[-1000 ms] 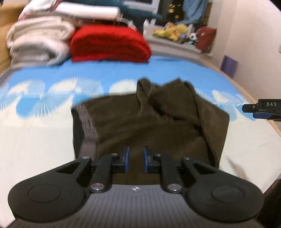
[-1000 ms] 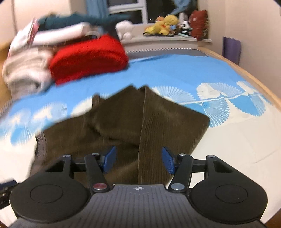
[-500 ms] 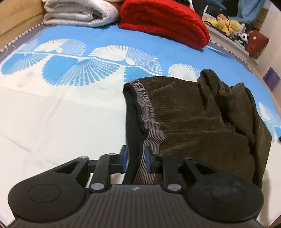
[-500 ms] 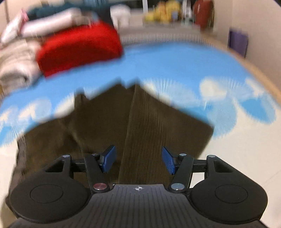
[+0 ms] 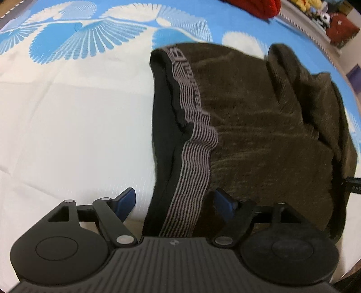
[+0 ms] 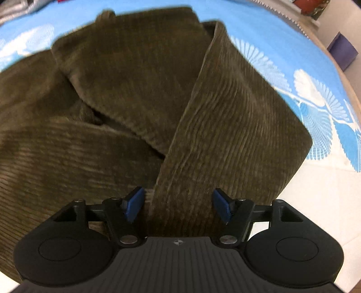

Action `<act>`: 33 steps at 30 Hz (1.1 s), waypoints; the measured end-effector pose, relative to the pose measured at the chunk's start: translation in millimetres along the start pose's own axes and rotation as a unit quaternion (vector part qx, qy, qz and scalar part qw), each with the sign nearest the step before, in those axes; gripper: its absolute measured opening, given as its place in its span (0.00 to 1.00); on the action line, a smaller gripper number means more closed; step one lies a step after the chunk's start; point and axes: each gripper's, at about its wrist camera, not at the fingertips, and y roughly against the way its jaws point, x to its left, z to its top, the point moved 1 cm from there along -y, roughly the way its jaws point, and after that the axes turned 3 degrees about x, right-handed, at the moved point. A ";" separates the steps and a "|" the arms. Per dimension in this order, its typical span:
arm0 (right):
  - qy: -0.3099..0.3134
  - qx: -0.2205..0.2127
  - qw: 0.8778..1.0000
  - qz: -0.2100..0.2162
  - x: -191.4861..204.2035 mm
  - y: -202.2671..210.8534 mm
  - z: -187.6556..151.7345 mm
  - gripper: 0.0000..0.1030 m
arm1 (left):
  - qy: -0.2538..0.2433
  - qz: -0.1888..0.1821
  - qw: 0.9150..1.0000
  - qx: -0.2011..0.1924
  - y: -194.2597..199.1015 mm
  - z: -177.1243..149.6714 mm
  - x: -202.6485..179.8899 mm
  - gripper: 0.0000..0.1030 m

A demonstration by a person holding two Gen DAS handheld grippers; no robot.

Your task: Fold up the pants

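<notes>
Olive-brown corduroy pants lie folded on the bed, with a grey-and-black striped waistband along their left edge. My left gripper hovers over that waistband end. Its jaws are opening, the band lies between the pads, and neither pad presses on it. In the right wrist view the pants fill most of the frame, a folded leg lying on top at the right. My right gripper is just above that leg's near edge, jaws opening, the cloth lying between the pads without being pinched.
The bed sheet is white near me and blue with white fan patterns farther off. A red folded blanket lies at the far end. A purple box stands beyond the bed's wooden edge.
Both grippers have come down close to the pants and now point more steeply at them. The left jaws, nearly shut before, have spread wide around the waistband. The right jaws widened slightly.
</notes>
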 end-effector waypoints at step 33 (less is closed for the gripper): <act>0.075 -0.009 0.988 0.137 -77.1 54.7 -101.8 0.12 | -0.091 -0.001 0.995 -0.031 46.1 -36.8 -1.4 0.14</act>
